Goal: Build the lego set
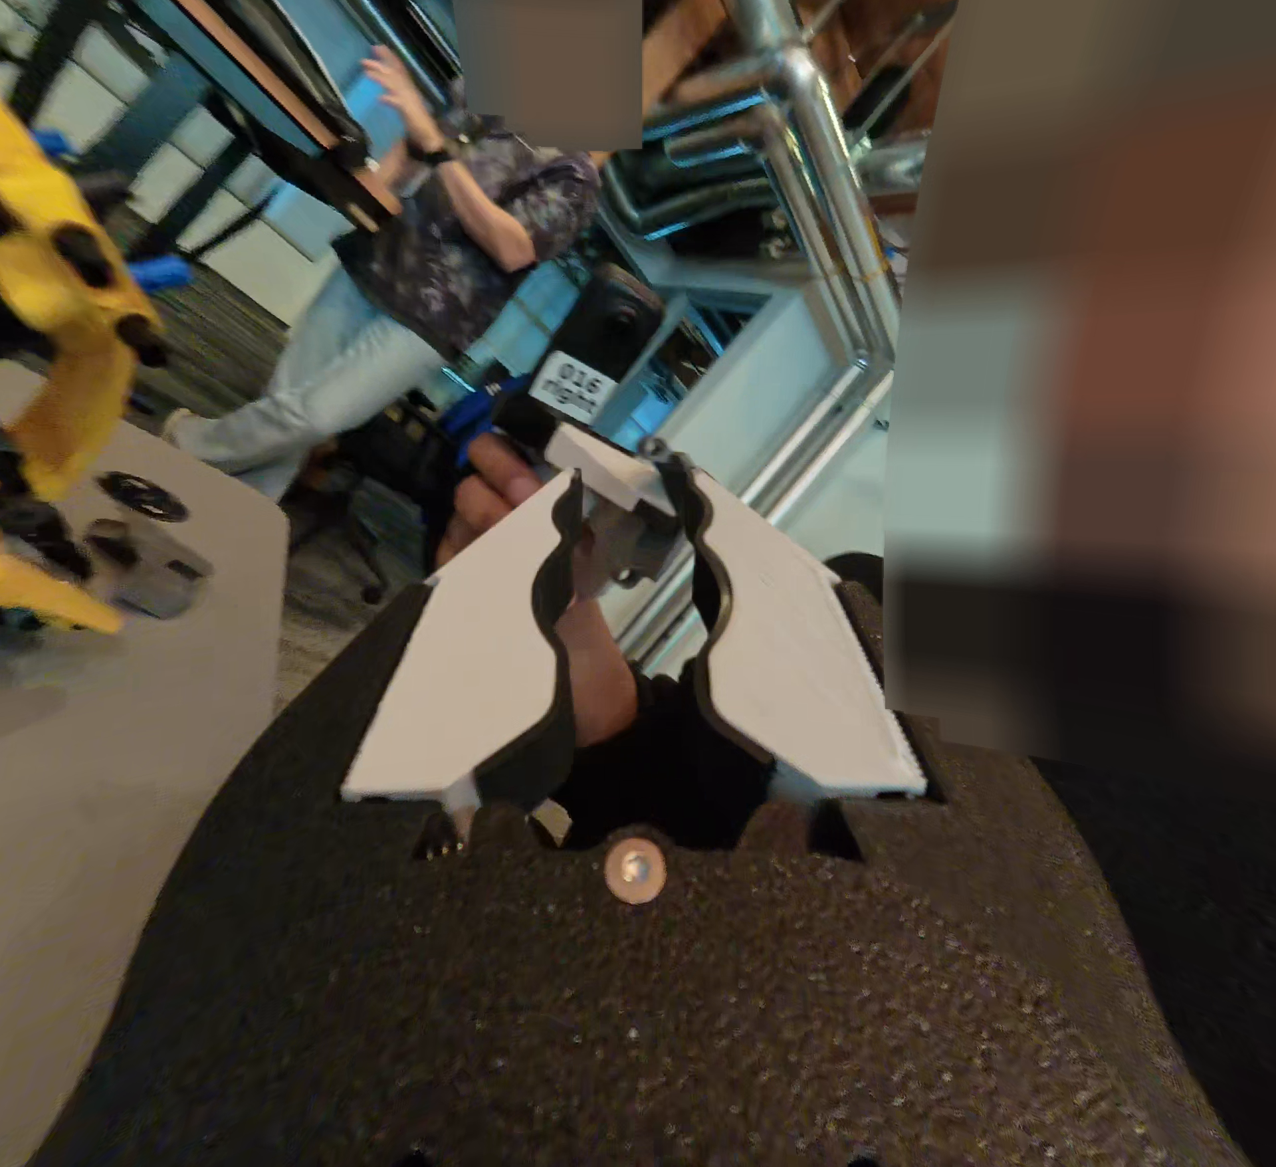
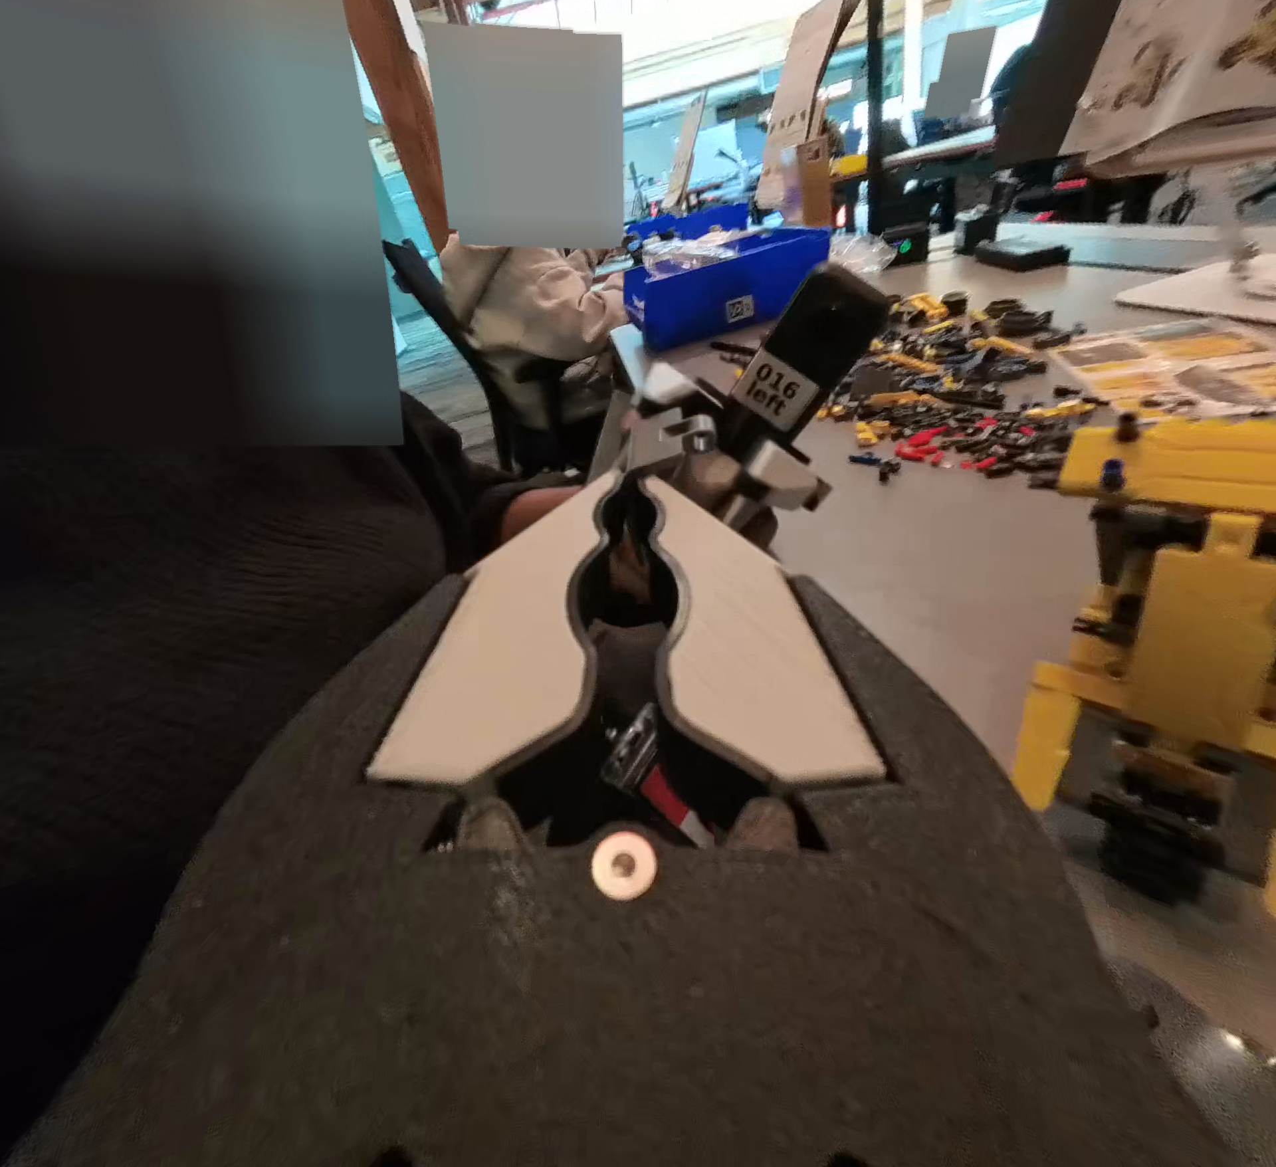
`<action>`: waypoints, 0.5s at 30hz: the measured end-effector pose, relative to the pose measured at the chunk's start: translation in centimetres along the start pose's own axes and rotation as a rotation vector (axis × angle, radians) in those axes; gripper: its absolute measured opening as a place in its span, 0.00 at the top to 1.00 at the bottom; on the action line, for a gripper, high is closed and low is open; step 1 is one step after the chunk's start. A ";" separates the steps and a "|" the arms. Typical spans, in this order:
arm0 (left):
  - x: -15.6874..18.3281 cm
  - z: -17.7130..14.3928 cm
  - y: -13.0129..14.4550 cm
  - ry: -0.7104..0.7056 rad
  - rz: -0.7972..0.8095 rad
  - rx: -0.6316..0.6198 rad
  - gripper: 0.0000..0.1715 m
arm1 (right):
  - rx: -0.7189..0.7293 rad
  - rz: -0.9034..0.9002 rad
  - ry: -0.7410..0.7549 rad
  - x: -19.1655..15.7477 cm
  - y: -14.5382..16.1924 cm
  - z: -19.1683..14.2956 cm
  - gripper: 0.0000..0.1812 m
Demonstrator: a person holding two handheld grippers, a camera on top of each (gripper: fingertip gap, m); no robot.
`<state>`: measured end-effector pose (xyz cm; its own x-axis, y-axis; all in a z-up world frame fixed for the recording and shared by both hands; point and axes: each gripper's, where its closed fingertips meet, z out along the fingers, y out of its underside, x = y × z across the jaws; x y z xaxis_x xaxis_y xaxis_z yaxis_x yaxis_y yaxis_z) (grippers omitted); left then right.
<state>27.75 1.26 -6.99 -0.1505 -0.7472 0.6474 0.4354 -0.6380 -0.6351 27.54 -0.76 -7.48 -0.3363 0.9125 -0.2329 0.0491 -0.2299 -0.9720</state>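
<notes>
Here, two hand-held grippers face each other in the air at the near edge of a pale table [image 2: 932,554]. The left gripper [image 1: 618,467] has its white fingers parted by a moderate gap and grips nothing; through that gap show the other gripper and the hand [image 1: 490,498] holding it. The right gripper [image 2: 630,483] has its fingertips drawn almost together, only the hollows of the wavy inner edges left between them, and nothing is caught there. Nearest to both is a yellow brick-built model [image 2: 1174,581], standing on the table to the right in the right wrist view, apart from both claws. Farther back lies a scattered pile of small loose pieces [image 2: 967,388] in yellow, black and red, with printed sheets [image 2: 1174,360] beside it. A blue bin [image 2: 725,298] sits at the far left of the table, next to a seated person [image 2: 532,305]. In the left wrist view another person [image 1: 428,278] stands in the background.
</notes>
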 end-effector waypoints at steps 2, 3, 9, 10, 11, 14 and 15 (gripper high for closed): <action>1.2 0.5 1.0 0.073 0.000 -0.048 0.83 | -0.051 0.053 0.007 0.6 1.1 0.0 0.99; 1.4 0.7 1.5 0.081 0.005 -0.076 0.83 | -0.063 0.101 0.008 1.1 1.6 -0.1 0.99; -3.1 0.0 1.5 -0.222 0.128 -0.118 0.98 | -0.105 0.162 0.140 4.0 3.0 -0.8 0.97; -3.4 -0.2 1.3 -0.250 0.144 -0.119 0.99 | -0.110 0.152 0.194 4.7 3.0 -0.9 0.95; -3.9 -0.4 0.9 -0.297 0.178 -0.105 0.99 | -0.106 0.137 0.269 5.7 2.9 -1.1 0.91; -5.8 -2.1 -1.9 -0.507 0.289 0.056 0.99 | -0.066 0.043 0.541 8.9 2.0 -2.5 0.82; -6.1 -3.0 -3.1 -0.566 0.303 0.144 0.99 | -0.043 -0.010 0.606 9.3 1.5 -2.8 0.79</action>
<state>24.62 7.21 -10.27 0.4703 -0.6514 0.5955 0.5055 -0.3543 -0.7867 27.08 8.34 -11.17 0.2574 0.9477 -0.1890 0.0907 -0.2184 -0.9716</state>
